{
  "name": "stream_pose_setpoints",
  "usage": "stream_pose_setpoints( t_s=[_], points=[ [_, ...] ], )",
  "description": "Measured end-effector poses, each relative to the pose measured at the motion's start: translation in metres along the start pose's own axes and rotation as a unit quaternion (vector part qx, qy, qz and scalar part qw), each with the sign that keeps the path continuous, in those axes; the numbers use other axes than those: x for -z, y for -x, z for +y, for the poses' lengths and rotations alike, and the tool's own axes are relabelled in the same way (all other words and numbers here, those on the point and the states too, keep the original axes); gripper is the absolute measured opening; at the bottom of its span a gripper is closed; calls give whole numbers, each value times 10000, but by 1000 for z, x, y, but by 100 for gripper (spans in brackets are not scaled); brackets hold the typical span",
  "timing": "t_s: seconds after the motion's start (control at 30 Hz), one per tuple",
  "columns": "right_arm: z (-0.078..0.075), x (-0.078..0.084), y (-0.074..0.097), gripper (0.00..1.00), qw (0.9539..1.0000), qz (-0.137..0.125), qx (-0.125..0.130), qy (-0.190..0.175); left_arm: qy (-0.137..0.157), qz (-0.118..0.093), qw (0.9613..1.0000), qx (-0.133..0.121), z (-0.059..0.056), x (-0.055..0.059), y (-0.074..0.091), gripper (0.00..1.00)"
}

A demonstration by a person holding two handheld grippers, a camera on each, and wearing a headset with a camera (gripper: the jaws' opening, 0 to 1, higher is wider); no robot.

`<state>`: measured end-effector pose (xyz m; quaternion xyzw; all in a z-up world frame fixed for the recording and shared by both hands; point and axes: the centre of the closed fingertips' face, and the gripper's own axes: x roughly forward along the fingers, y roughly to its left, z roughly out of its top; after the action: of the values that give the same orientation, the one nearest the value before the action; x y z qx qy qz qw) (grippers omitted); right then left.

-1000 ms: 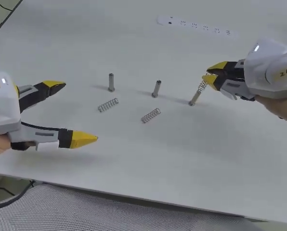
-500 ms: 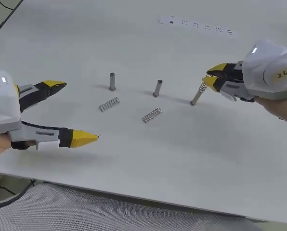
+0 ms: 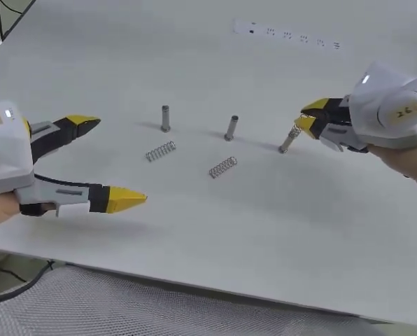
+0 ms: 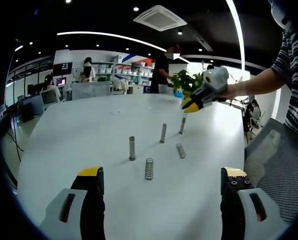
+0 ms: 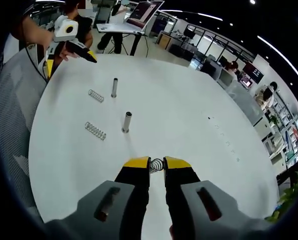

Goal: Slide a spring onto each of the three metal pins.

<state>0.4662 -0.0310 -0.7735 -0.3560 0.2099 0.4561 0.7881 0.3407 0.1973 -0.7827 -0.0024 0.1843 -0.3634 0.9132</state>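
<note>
Silver coiled wire spring (image 3: 293,132): on top of the leaning grey metal pin (image 3: 285,146), far right.
Right yellow-tipped gripper (image 3: 306,116): pinching that spring!
Left yellow-tipped gripper (image 3: 114,162): jaws spread wide, near left.
Two loose springs (image 3: 160,151): lying flat on the white table (image 3: 215,231), just beside the upright pins (image 3: 166,117).

A broad white worktable (image 3: 264,238), white power strip (image 3: 285,35) near its far edge, under linear ceiling lights (image 4: 104,36) and a square air vent (image 4: 160,18).

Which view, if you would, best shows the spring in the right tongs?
The right gripper view: the spring sits close between the right tongs. The head and left gripper views show it small and distant.
</note>
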Motion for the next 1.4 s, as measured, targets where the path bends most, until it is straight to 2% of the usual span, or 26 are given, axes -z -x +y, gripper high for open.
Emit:
stream_pose_setpoints(
  t_s=[0.57,1.4],
  points=[
    [6,13,-15,12,9997,191,-125,-132,-2,-8,10000,-9,1,0,-1,97],
    [13,24,-24,13,9986,305,-156,-395,-42,22,10000,-38,3,-3,3,96]
  ],
)
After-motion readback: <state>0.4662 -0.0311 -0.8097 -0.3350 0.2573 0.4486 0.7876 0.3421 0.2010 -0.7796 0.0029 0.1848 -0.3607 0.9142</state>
